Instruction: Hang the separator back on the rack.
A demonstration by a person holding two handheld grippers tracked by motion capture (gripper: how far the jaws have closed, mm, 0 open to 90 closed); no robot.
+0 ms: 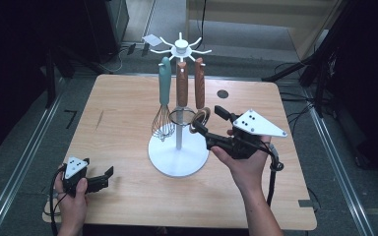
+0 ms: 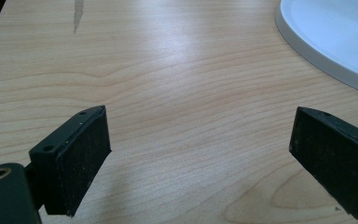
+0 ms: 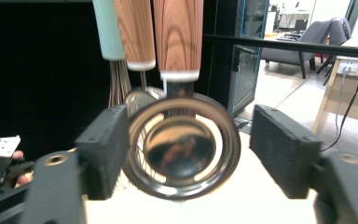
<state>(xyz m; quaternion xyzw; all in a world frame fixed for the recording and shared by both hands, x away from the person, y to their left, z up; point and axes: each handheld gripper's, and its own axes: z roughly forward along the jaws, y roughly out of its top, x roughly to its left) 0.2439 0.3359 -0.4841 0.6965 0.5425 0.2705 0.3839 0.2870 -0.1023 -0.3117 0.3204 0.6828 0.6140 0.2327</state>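
A utensil stand sits near the middle of the worktop. From its top hooks hang three utensils side by side: a whisk at the left, a strainer in the middle, a ladle at the right. The right gripper is just right of the stand, with the ladle's bowl between its jaws. The left gripper rests at the near left corner, well apart from the stand.

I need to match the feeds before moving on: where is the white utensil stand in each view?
High view: white stand at table centre, three utensils hanging.
Left gripper view: its base rim at the top right corner.
Right gripper view: the stand itself cannot be made out.
Shared landmark: the teal whisk handle.
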